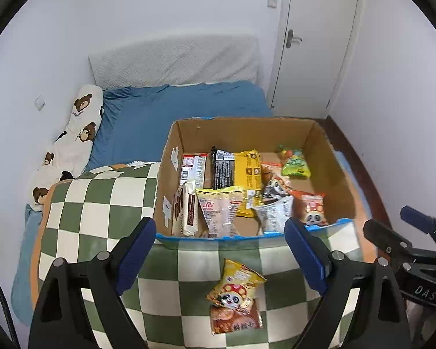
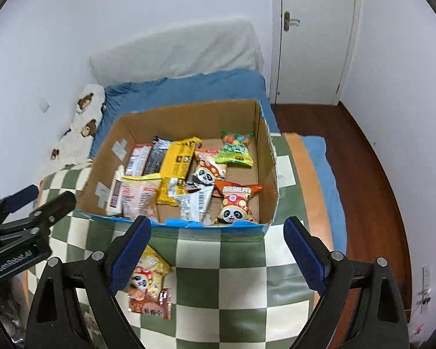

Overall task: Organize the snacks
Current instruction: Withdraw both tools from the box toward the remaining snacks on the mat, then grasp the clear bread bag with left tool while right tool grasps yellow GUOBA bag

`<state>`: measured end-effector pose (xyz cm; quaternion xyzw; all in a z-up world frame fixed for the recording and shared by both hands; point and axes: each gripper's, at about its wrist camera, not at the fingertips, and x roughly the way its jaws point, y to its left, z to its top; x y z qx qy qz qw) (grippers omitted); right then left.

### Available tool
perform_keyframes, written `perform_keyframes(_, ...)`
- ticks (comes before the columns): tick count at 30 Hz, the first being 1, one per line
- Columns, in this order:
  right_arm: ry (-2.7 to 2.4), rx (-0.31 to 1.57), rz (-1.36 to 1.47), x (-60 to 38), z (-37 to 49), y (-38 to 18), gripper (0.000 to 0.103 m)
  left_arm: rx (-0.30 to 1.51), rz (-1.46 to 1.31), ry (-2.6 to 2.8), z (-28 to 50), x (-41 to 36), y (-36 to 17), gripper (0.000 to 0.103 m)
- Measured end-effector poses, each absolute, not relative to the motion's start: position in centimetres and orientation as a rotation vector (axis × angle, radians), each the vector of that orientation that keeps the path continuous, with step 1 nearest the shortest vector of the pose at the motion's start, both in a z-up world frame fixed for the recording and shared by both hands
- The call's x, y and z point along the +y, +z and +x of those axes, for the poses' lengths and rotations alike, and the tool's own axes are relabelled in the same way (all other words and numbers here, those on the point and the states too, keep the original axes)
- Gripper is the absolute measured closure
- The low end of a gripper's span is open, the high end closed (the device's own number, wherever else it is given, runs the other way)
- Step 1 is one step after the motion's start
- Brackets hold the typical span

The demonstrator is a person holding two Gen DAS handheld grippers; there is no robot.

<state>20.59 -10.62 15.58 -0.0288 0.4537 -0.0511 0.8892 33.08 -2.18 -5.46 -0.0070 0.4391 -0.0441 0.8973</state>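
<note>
An open cardboard box [image 1: 247, 129] [image 2: 189, 113] stands on a green and white checkered quilt [image 1: 101, 203] [image 2: 241, 276] and holds several snack packets, among them a yellow one [image 1: 250, 171] [image 2: 178, 160] and a green candy bag [image 1: 295, 164] [image 2: 237, 152]. Two packets lie on the quilt in front of the box: a yellow panda packet [image 1: 237, 285] [image 2: 148, 273] overlapping a red-brown packet [image 1: 235, 318] [image 2: 149, 305]. My left gripper [image 1: 221, 253] is open above them, with nothing between its fingers. My right gripper [image 2: 218, 253] is open too, over bare quilt, with the loose packets by its left finger.
The quilt lies on a bed with a blue sheet [image 1: 174, 107] and a bear-print pillow [image 1: 72, 142] along the left wall. A white door [image 1: 314, 37] and dark wooden floor [image 2: 363, 174] are on the right. Each gripper shows at the side of the other's view.
</note>
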Motion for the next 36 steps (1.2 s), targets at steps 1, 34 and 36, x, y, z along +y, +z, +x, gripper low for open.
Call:
perform_keyframes(1,-0.099,0.931,-0.051,-10.4,19.9,16.1,0.009,0.905,-0.019,-0.094,32.7,-2.2,-5.2,0.013)
perform_keyframes(34,-0.023,1.400,0.198,-2.9,22.7,-7.7,0.009,1.533,-0.908,0.264,17.0,15.2,-33.2,0.013)
perform_keyframes(36,-0.043,1.405,0.188,-2.2,23.5,-8.6,0.009,1.519,-0.889,0.268,17.3,14.6,-33.6,0.013)
